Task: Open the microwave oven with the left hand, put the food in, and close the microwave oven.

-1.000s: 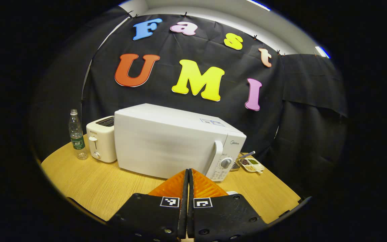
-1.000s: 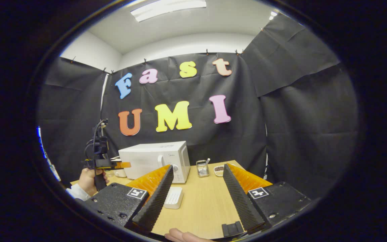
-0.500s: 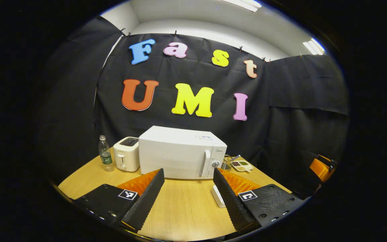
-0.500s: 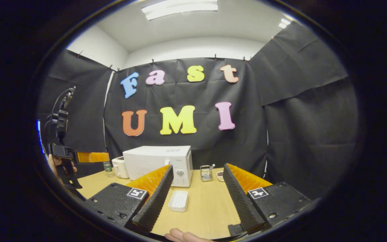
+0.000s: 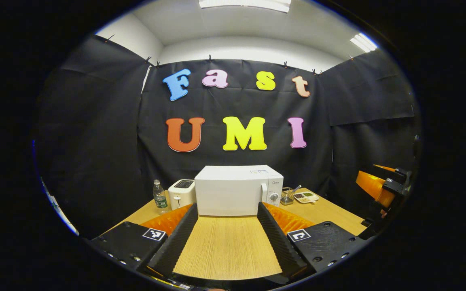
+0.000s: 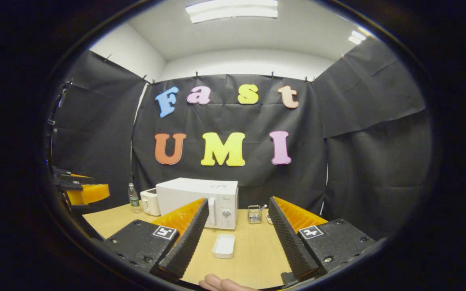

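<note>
One small logo, microwave oven (image 5: 233, 190) door.

No legible text is present. The white box-shaped microwave oven (image 5: 239, 190) carries a small brand mark above its dial and a sticker on its top panel; both are too small to read. The clear plastic water bottle (image 5: 159, 195) bears a green label, likewise unreadable.

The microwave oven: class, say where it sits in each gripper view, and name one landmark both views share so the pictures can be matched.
Left gripper view: the microwave oven stands centre, just beyond the gap between the open fingers, door shut.
Right gripper view: the microwave oven stands left of centre, partly behind the near finger.
Shared landmark: the white toaster beside the oven, on the side away from its handle.
</note>
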A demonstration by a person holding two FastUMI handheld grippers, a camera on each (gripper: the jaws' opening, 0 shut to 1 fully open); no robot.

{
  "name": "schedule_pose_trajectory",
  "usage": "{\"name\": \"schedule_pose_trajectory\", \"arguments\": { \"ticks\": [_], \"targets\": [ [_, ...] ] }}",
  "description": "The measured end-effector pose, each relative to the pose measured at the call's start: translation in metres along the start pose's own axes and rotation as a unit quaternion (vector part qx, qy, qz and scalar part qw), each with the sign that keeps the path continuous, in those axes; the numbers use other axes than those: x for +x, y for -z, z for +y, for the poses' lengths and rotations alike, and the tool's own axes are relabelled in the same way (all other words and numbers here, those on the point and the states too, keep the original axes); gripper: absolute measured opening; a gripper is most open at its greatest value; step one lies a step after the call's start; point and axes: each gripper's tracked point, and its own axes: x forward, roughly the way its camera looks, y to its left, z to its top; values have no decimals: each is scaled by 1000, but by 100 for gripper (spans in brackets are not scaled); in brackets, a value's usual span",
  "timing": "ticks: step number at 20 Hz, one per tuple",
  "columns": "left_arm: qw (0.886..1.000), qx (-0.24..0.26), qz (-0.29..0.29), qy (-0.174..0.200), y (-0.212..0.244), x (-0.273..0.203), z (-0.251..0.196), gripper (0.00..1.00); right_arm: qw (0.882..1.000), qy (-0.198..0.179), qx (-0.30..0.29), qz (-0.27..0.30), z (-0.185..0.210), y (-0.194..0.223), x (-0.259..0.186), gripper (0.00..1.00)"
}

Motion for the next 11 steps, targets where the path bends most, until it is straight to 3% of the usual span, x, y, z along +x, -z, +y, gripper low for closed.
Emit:
{"name": "schedule_pose_trajectory", "arguments": {
  "ticks": [2, 3, 4, 5, 6, 9, 11],
  "targets": [
    [1000, -6, -9, 4, -4, -12, -4, 94, 1000, 1, 0, -5, 4, -5, -2, 95],
    [1000, -9, -17, 4, -7, -16, -5, 94, 1000, 3, 0, -7, 5, -6, -2, 87],
    [1000, -7, -21, 4, -7, -19, -6, 93, 1000, 3, -1, -7, 5, -6, -4, 87],
    [1000, -4, -20, 6, -4, -22, -7, 93, 1000, 3, 0, -9, 7, -7, -4, 95],
    [1000, -3, -21, 7, -3, -23, -9, 93, 1000, 3, 1, -9, 7, -6, -4, 87],
    [1000, -9, -20, -3, -1, -23, -8, 93, 1000, 6, 6, -7, 3, -4, -7, 87],
    [999, -14, -28, -18, -5, -22, -1, 94, 1000, 8, 5, -7, -1, -3, -6, 97]
  ]
}}
